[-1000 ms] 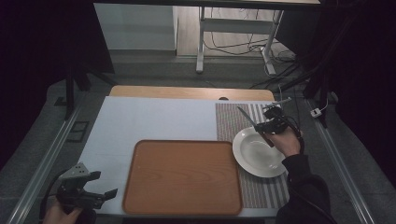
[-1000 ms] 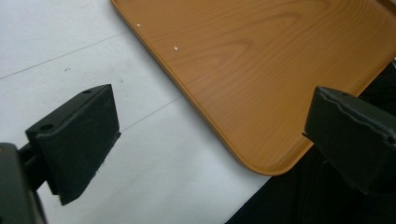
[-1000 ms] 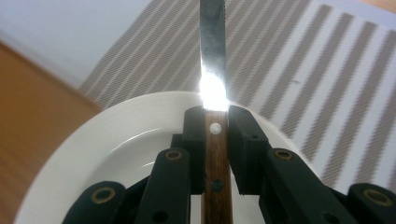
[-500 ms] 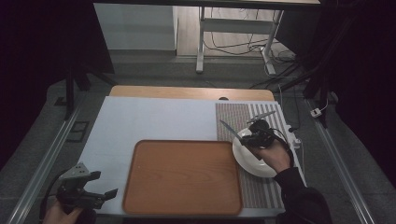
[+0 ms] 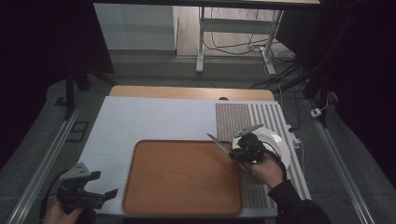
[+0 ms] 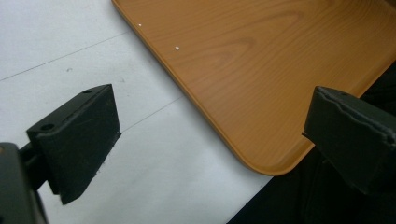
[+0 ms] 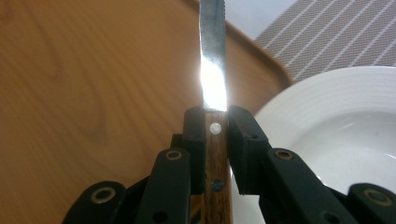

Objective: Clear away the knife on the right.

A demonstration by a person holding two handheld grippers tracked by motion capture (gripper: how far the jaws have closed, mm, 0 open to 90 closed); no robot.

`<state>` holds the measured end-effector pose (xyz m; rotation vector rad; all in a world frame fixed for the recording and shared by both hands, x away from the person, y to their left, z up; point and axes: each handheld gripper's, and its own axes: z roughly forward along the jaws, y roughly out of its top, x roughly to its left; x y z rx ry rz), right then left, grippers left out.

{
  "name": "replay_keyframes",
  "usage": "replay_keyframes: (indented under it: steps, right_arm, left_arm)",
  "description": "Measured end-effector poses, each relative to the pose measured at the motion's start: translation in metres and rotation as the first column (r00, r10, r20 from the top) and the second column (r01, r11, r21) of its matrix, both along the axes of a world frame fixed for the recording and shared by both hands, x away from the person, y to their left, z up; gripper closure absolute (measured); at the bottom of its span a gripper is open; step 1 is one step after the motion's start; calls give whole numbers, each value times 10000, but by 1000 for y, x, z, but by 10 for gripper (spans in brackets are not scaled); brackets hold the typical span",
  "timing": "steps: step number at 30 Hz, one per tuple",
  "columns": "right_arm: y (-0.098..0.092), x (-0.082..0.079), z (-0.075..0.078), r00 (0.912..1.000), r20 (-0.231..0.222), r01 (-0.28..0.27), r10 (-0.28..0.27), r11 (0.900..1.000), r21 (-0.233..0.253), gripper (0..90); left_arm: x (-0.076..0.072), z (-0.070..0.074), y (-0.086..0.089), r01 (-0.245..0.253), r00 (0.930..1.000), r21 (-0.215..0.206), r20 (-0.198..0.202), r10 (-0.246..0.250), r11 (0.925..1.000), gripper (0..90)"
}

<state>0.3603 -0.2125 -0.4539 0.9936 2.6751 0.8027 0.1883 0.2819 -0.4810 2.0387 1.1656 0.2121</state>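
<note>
The knife [image 5: 223, 145] is pinched in the right gripper [image 5: 243, 150] above the tray's [image 5: 182, 175] right edge, not yet set down, while the left gripper [image 5: 100, 197] waits spread at lower left.

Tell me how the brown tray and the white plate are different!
The tray is brown wood and a rectangle with rounded corners; the plate is white and round. The tray looks bigger than the plate. The tray lies on the pale table cover; the plate sits on the striped mat. The knife in the right gripper hangs over the tray's edge. Both lie flat with nothing in them.
</note>
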Motion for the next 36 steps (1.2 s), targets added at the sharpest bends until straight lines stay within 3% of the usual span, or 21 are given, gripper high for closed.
replay_keyframes:
  steps: [7, 14, 24, 26, 27, 30, 31, 32, 33, 34, 35, 36]
  right_arm:
    - [23, -22, -5, 9989, -66, -468, 468, 9989, -69, 782]
    - [43, -35, -12, 9967, -183, -791, 790, 9968, -76, 782]
    - [55, -39, -40, 9947, -607, -880, 834, 9932, -762, 780]
    - [57, -40, -44, 9918, -887, -999, 920, 9910, -894, 773]
    - [58, -41, -45, 9917, -872, -1016, 942, 9912, -850, 766]
    - [56, -39, -40, 9920, -945, -892, 838, 9946, -539, 619]
    - [53, -36, -32, 9937, -729, -865, 852, 9961, -153, 633]
    - [53, -36, -32, 9937, -729, -865, 852, 9961, -153, 633]
    - [52, -35, -25, 9921, -577, -1108, 1112, 9938, 110, 766]
    - [53, -35, -23, 9902, -504, -1296, 1303, 9914, 169, 839]
    - [55, -35, -21, 9855, -428, -1632, 1640, 9863, 230, 900]
    - [55, -35, -21, 9855, -428, -1632, 1640, 9863, 230, 900]
  left_arm:
    - [0, 0, 0, -17, 10000, 3, 4, 17, 10000, 36]
    - [0, 0, 0, 13, 10000, 25, -17, -13, 10000, 37]
    - [0, 0, -1, 28, 10000, 68, 0, -28, 10000, 37]
    - [0, 0, -1, 28, 10000, 57, 0, -28, 10000, 38]
    - [0, 0, -1, 28, 10000, 63, -4, -28, 10000, 37]
    - [0, 0, -1, 21, 10000, 55, -2, -21, 10000, 37]
    - [0, 0, -1, 15, 10000, 63, -10, -15, 10000, 38]
    - [0, 0, -1, 9, 10000, 66, -10, -9, 10000, 38]
    - [1, 0, -1, 7, 10000, 68, -15, -7, 10000, 38]
    - [1, 0, -1, 9, 10000, 75, -15, -9, 10000, 38]
    - [1, 0, -1, 14, 10000, 77, -8, -14, 10000, 38]
    - [0, 0, -1, 28, 10000, 79, -13, -28, 10000, 38]
